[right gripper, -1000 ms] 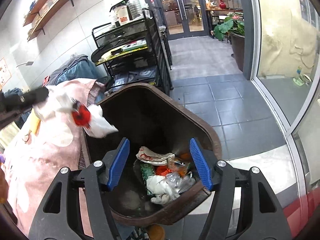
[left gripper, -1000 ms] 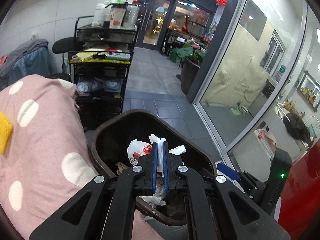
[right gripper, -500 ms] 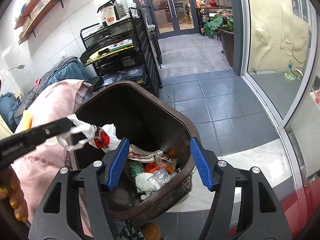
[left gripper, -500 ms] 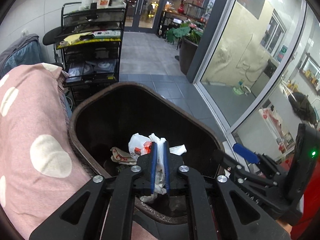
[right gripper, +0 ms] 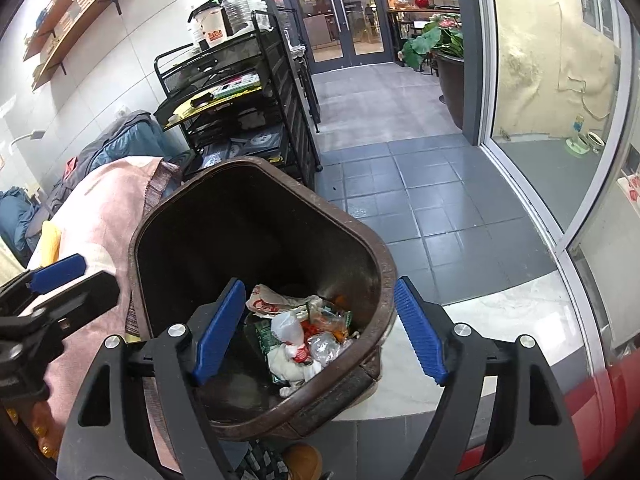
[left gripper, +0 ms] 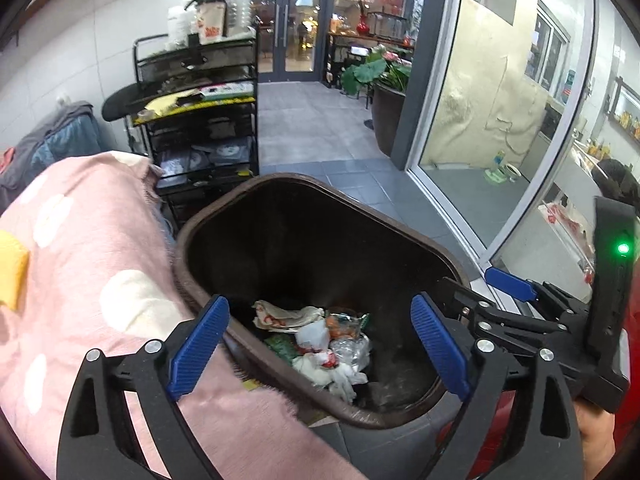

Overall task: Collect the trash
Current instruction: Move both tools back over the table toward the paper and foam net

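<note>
Trash: crumpled wrappers, white plastic bag, clear film, heaped at the bottom of a brown bin. Left claw: above the bin mouth, jaws opening wide, nothing between them. Right claw: likewise over the bin, jaws opening, holding nothing. Pink spotted blanket: touching the bin's left side. Black wire rack: behind, on grey tiled floor

The brown trash bin stands open, dark inside, with a chunky rim that's kinda rounded-rectangular. It's right up against a pink dotted blanket on its left. Down at the bottom sits a trash pile: crumpled white bags, a red-printed wrapper, green packet, clear plastic, orange bits.
</note>
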`<state>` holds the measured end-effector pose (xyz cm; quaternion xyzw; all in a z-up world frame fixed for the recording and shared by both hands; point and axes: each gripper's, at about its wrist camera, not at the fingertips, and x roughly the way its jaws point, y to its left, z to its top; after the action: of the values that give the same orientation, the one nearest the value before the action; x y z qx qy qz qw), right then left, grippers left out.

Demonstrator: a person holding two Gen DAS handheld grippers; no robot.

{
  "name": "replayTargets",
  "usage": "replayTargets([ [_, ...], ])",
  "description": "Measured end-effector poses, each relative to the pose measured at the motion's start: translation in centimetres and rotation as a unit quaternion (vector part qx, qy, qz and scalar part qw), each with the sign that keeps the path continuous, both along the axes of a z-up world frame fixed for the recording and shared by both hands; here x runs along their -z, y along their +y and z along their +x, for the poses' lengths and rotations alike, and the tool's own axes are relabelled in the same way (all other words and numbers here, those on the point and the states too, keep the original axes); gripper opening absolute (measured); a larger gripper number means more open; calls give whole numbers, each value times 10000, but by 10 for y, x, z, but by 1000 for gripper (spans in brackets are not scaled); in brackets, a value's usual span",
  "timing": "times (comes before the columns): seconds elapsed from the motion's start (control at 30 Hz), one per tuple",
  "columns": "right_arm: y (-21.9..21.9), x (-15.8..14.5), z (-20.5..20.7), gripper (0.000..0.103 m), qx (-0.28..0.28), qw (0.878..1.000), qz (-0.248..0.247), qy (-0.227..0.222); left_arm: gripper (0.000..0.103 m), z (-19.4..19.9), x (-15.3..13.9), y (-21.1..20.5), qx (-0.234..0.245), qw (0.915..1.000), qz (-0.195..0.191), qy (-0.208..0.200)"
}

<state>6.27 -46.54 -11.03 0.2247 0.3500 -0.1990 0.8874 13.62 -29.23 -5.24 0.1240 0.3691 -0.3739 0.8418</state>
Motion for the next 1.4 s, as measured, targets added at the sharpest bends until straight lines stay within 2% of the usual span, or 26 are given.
replayTargets([
  [0.17,12,0,10,76,-158,9999,24,19,96,-6,-16,24,-191,9994,-222,-200],
  [0.47,45,-14,27,77,-577,9983,37,-99,97,-13,-34,65,-582,9960,-420,-541],
  [0.73,88,-36,47,77,-1230,9918,143,-314,97,-13,-47,124,-1359,9847,-354,-1029],
  [1.0,146,-60,77,77,-2101,9757,277,-561,97,-2,-45,191,-2174,9700,-271,-1049],
  [1.23,202,-81,102,77,-2961,9522,320,-682,97,8,-44,247,-2631,9585,-43,-1098],
  [1.4,239,-92,121,77,-3353,9394,271,-665,97,17,-45,280,-2836,9522,111,-1129],
])
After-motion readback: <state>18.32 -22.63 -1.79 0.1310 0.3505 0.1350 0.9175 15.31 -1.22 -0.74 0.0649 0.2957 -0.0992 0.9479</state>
